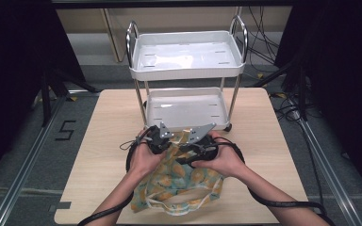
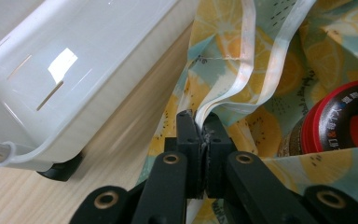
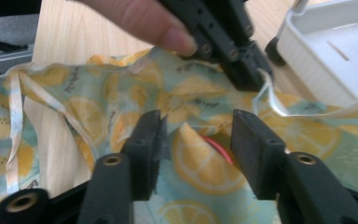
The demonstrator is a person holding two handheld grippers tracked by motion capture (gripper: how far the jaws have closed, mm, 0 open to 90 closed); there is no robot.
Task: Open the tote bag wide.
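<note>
Nearest the person, the lemon-print cloth bag lies on the wooden table just inside its near edge, its pale handle loop slack toward that edge and its mouth turned toward the cart. The left gripper is clenched on the bag's pale rim tape, jaws pressed together with the doubled fabric between them, lifting that side of the mouth. The right gripper hangs half open over the printed cloth, its pads not pressing on anything; a red-lidded jar shows inside the bag, and a sliver of red sits between the right jaws. The step in hand looks like spreading the mouth to free the jar, so the right gripper would do best to pinch the opposite rim, not loose cloth in the middle, while the left holds its side taut. Beyond the hands, room is tight: the white two-tier cart stands on the far half of the table, its lower tray and a black caster just beside the bag. Open tabletop lies to either side, so pulling sideways or back toward the near edge seems safest.
</note>
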